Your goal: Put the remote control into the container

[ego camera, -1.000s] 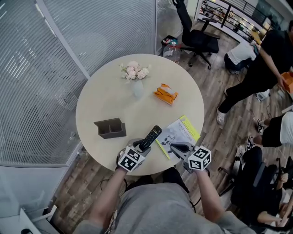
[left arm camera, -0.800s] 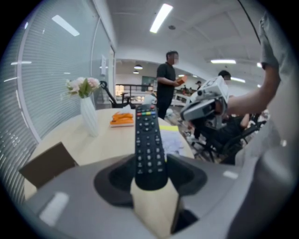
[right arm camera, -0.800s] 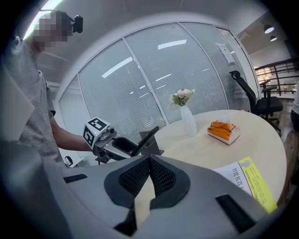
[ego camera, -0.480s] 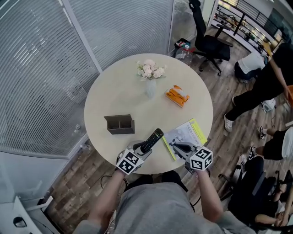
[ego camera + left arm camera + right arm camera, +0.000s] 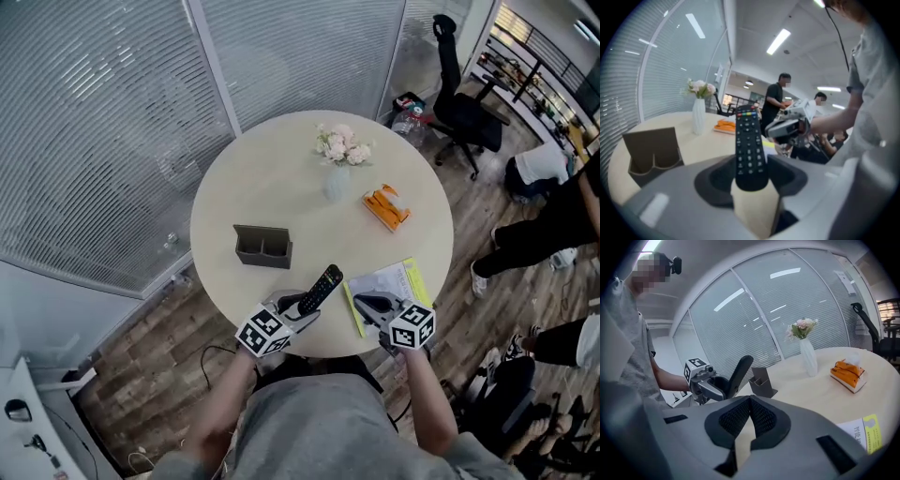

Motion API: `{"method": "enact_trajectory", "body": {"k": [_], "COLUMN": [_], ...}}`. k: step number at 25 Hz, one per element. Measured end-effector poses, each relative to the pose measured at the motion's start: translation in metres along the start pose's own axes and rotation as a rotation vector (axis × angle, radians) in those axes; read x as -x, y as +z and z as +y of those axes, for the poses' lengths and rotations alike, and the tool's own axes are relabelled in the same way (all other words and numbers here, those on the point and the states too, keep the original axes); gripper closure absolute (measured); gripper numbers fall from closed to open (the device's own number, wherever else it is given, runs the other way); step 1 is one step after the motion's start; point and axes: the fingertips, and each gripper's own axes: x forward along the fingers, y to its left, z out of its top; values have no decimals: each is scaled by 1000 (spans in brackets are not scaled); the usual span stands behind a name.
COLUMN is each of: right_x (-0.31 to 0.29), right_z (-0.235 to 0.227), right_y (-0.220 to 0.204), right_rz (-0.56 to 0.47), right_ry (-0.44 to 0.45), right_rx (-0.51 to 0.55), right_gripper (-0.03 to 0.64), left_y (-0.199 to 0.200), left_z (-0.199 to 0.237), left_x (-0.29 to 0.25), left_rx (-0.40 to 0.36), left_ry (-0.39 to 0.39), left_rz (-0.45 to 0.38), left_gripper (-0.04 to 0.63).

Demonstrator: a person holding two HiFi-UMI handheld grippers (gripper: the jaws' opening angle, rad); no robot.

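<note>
My left gripper [image 5: 298,309] is shut on the lower end of a black remote control [image 5: 321,289], held above the near edge of the round table [image 5: 281,187]. In the left gripper view the remote [image 5: 749,140] stands up between the jaws, buttons facing the camera. The grey two-compartment container [image 5: 262,247] sits on the table, left of and beyond the remote; it shows at the left in the left gripper view [image 5: 651,153]. My right gripper [image 5: 367,306] is shut and holds nothing, over the leaflet; its jaws [image 5: 750,417] meet.
A leaflet [image 5: 384,287] with a yellow edge lies under the right gripper. A white vase of flowers [image 5: 339,159] and an orange tissue pack [image 5: 387,209] stand at the far side. Office chair [image 5: 466,103] and people are right of the table.
The head camera has swung, so the table sits further right in view. Both grippers have shifted a little; the left one has lifted and rolled with the remote still in its jaws.
</note>
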Motion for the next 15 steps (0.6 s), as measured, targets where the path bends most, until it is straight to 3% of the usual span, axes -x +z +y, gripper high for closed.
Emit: {"method": "enact_trajectory", "body": {"k": [6, 15], "right_x": [-18, -24], "right_z": [5, 21], "right_y": [12, 27], "right_rz": [23, 7], "right_ry": [72, 153], "right_rx": [37, 49], "right_gripper": [601, 601], "left_y": [1, 1], "left_z": [-1, -5], "left_x": [13, 33], "left_rx": [-1, 74], "left_ry": [22, 2], "left_rz": [-25, -119], "left_gripper": [390, 390]}}
